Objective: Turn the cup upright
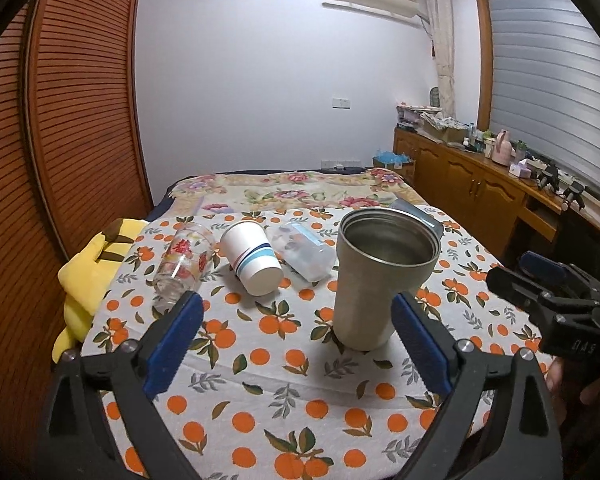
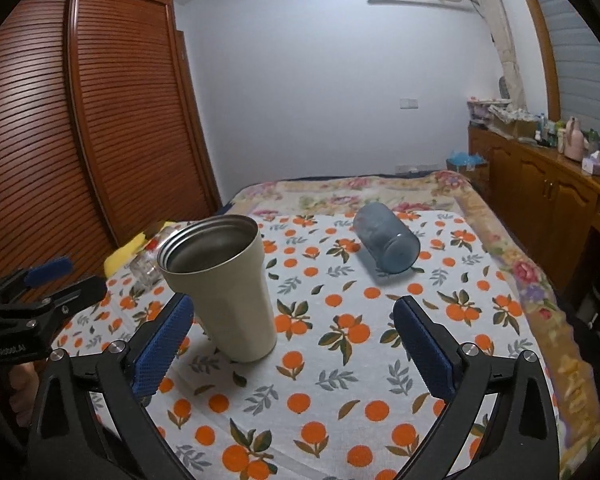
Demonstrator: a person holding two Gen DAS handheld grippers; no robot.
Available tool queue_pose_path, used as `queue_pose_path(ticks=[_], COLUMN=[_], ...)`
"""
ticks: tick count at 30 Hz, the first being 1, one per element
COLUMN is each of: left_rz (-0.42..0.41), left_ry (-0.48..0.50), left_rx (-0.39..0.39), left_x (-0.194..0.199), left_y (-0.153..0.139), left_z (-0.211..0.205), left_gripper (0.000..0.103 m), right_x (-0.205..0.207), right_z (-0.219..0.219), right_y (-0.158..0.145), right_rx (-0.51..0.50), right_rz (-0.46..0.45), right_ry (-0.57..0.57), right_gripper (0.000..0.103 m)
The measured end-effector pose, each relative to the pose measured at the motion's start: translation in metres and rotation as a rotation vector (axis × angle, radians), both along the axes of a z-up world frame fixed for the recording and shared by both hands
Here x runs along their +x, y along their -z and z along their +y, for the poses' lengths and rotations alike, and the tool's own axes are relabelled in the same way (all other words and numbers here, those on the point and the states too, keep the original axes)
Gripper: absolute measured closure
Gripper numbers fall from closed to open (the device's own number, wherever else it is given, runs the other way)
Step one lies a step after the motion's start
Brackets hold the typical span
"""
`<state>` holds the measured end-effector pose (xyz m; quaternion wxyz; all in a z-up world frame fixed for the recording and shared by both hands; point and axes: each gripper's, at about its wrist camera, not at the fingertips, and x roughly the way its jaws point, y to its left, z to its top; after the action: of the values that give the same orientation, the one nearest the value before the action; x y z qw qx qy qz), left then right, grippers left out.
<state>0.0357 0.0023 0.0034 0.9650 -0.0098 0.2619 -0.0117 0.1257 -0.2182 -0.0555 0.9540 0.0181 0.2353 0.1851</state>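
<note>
A beige steel tumbler [image 1: 380, 276] stands upright on the orange-print cloth [image 1: 292, 392], mouth up; it also shows in the right wrist view [image 2: 228, 292]. Behind it lie three cups on their sides: a printed glass [image 1: 182, 266], a white paper cup with blue stripes [image 1: 252, 258] and a clear plastic cup [image 1: 302, 254]. A blue glass cup [image 2: 386, 242] lies on its side farther right. My left gripper [image 1: 296, 336] is open and empty, just in front of the tumbler. My right gripper [image 2: 290, 340] is open and empty, the tumbler near its left finger.
A yellow plush toy [image 1: 88, 276] lies off the cloth's left edge. A flowered blanket [image 1: 300, 188] covers the bed behind. A louvred wooden wardrobe [image 1: 68, 120] stands left, a wooden sideboard [image 1: 480, 184] with clutter right. The right gripper's body [image 1: 560, 300] shows in the left wrist view.
</note>
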Motion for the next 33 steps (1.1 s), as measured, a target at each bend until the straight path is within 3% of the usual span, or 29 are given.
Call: queue_pose_path(ticks=[8,33], left_rz=[-0.004,-0.016], left_ry=[-0.014,-0.018], left_rx=[0.042,0.031], left_x=[-0.008,-0.013], left_y=[0.004,0.001], left_z=[-0.003,-0.003], left_gripper=[0.007,0.007], right_x=[-0.009,-0.017], right_z=[-0.003,-0.003], right_y=[0.003,0.0], right_rx=[-0.005,-0.022], right_rz=[-0.017,-0.034], right_ry=[0.025,0.041], right_gripper=[0.001,0.001])
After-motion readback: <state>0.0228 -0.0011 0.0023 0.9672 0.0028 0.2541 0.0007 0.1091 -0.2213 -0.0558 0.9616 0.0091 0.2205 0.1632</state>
